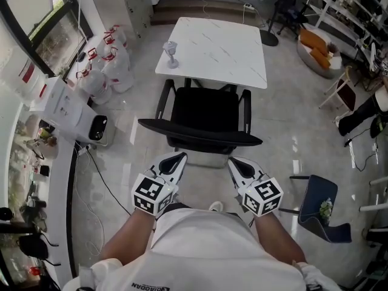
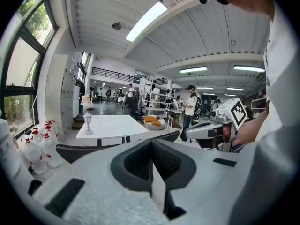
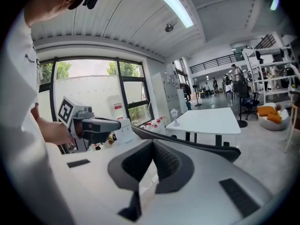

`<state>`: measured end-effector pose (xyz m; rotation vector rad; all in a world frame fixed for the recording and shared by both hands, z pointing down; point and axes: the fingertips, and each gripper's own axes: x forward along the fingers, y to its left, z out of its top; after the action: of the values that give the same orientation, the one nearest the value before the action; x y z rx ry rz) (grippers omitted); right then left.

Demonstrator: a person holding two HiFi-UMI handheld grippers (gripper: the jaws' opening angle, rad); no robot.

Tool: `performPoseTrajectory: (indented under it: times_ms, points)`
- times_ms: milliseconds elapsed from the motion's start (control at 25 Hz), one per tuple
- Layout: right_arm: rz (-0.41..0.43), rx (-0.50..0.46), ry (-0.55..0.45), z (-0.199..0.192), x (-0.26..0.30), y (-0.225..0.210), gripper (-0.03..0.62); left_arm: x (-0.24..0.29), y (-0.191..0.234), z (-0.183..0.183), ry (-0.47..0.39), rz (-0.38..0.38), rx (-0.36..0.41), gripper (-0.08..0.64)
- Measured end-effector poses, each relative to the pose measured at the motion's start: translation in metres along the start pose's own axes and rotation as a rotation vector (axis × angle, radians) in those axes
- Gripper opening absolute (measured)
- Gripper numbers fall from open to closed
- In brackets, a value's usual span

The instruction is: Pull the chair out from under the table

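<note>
While you hold both sets of jaws closed on nothing, your left gripper (image 1: 177, 157) and right gripper (image 1: 235, 161) point at the chair (image 1: 203, 137). Its backrest sits just ahead of their tips, with the table (image 1: 215, 50) beyond.

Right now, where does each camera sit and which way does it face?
Head view: on the person's head, facing steeply down at the black chair and white table; forearms, left gripper and right gripper show.
Left gripper view: on the left gripper, facing along its shut jaws toward the table; the right gripper and its hand show.
Right gripper view: on the right gripper, facing likewise; the left gripper shows.
Shared: all three show the table and its small lamp.
</note>
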<state>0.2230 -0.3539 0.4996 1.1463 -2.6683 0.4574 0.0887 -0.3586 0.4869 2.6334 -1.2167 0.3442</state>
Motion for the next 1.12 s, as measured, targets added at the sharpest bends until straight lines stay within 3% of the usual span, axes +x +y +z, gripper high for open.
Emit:
performPoseTrajectory:
  times_ms: [240, 480, 1120]
  points:
    - [-0.063, -0.023, -0.014, 0.013, 0.01, 0.01, 0.006, -0.008, 0.017, 0.016, -0.011, -0.031, 0.059, 0.008]
    - [-0.114, -0.015, -0.017, 0.021, 0.016, 0.018, 0.006, -0.017, 0.034, 0.023, -0.025, -0.031, 0.062, 0.009]
    - [-0.135, -0.027, -0.014, 0.025, 0.031, 0.04, 0.006, -0.033, 0.05, 0.015, -0.021, -0.067, 0.06, 0.009]
